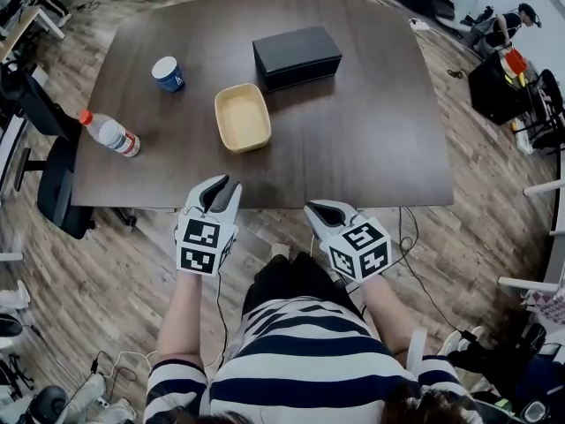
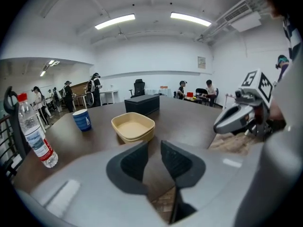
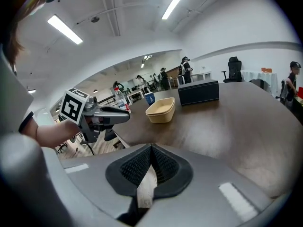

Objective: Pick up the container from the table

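The container is a shallow tan rectangular tub (image 1: 243, 117) standing empty near the middle of the dark table (image 1: 371, 140). It also shows in the left gripper view as the tub (image 2: 133, 126) and in the right gripper view as the tub (image 3: 161, 110). My left gripper (image 1: 222, 186) hovers at the table's near edge, short of the tub, its jaws a little apart and empty (image 2: 154, 150). My right gripper (image 1: 320, 210) hangs just off the near edge, to the right of the left one, jaws closed together on nothing (image 3: 151, 150).
A black box (image 1: 297, 56) lies just behind the tub. A blue paper cup (image 1: 168, 73) stands to the tub's left, and a plastic bottle with a red cap (image 1: 110, 133) lies near the left edge. A black office chair (image 1: 53, 184) stands beside the table's left side.
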{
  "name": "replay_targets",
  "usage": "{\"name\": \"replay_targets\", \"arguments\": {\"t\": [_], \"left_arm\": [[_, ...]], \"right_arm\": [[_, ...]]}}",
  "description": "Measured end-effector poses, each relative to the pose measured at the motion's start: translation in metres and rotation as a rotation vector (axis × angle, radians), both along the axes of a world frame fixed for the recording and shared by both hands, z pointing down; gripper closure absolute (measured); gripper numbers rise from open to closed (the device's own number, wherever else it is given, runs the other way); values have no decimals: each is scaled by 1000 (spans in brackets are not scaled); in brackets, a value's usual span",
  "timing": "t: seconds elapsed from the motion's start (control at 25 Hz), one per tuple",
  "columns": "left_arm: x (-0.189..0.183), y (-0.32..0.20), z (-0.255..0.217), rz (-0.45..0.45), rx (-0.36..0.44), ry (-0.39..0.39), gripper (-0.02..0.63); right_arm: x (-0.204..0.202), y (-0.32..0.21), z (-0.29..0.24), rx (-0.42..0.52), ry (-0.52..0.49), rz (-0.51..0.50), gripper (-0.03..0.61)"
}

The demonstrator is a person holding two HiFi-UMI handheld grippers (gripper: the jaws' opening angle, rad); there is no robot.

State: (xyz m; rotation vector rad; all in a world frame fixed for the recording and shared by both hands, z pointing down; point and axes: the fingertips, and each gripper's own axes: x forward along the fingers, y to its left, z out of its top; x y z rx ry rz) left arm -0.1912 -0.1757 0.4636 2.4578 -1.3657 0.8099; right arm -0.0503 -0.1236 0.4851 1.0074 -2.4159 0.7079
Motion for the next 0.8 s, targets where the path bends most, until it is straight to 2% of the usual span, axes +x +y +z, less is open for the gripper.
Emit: {"name": "replay_targets", "arguments": {"t": [0.32, 0.8], "left_arm": [[14, -41, 17, 95, -6, -92, 614], [21, -75, 40, 263, -20, -308, 614]], "right_arm": [[-9, -11, 22, -69, 3, -10, 583], [-18, -30, 41, -122, 20, -4, 583]]}}
